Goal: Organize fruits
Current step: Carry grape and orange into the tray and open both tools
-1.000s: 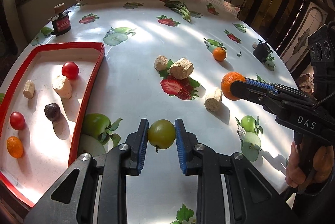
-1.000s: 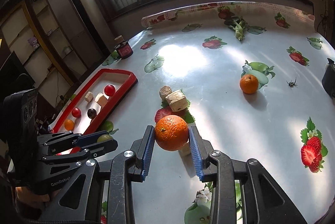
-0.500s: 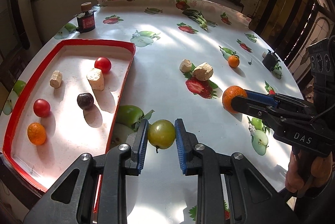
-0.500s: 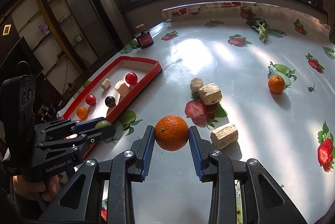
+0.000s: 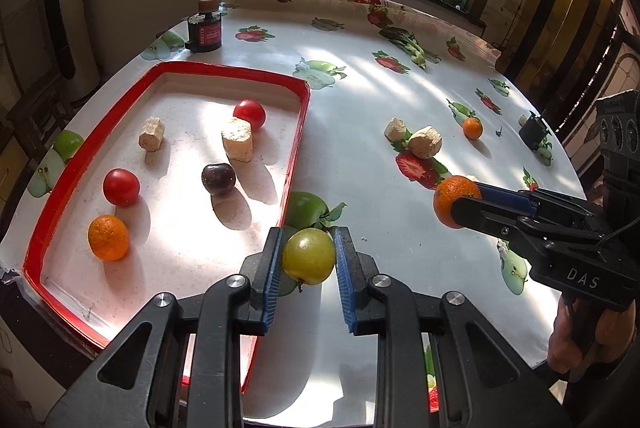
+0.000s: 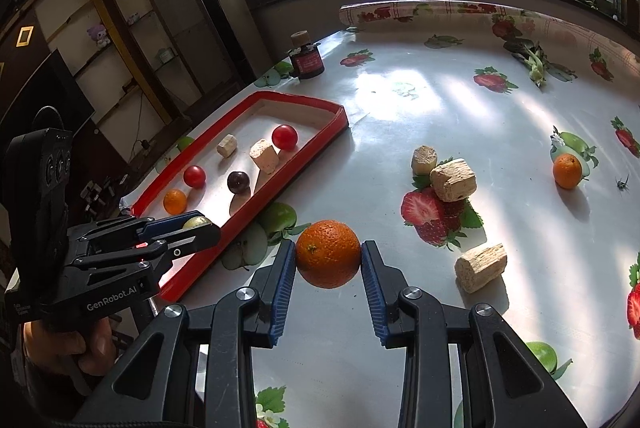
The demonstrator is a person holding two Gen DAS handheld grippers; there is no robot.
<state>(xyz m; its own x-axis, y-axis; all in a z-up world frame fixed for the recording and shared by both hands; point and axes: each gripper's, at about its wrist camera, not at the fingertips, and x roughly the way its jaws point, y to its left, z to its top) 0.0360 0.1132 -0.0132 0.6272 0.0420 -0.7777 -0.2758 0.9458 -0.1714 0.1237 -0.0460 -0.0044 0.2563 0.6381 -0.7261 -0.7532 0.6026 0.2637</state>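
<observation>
My left gripper (image 5: 308, 256) is shut on a yellow-green fruit (image 5: 309, 255) and holds it above the table, just right of the red tray's rim (image 5: 297, 144). My right gripper (image 6: 328, 256) is shut on a large orange (image 6: 328, 253) above the table, right of the tray (image 6: 316, 144). The tray holds two red tomatoes (image 5: 121, 187) (image 5: 249, 113), a dark plum (image 5: 218, 179), a small orange (image 5: 108, 237) and two cork pieces (image 5: 237, 145). Another small orange (image 5: 472, 128) lies on the table at the far right; it also shows in the right wrist view (image 6: 567, 170).
Three cork pieces (image 6: 453, 179) (image 6: 423, 159) (image 6: 481, 267) lie on the fruit-print tablecloth. A dark jar with a cork lid (image 5: 205, 26) stands behind the tray. A small black object (image 5: 532, 132) sits near the right table edge. Windows line the far wall.
Both grippers have moved left toward the tray, each still holding its fruit. The tray now sits larger and more central in both views.
</observation>
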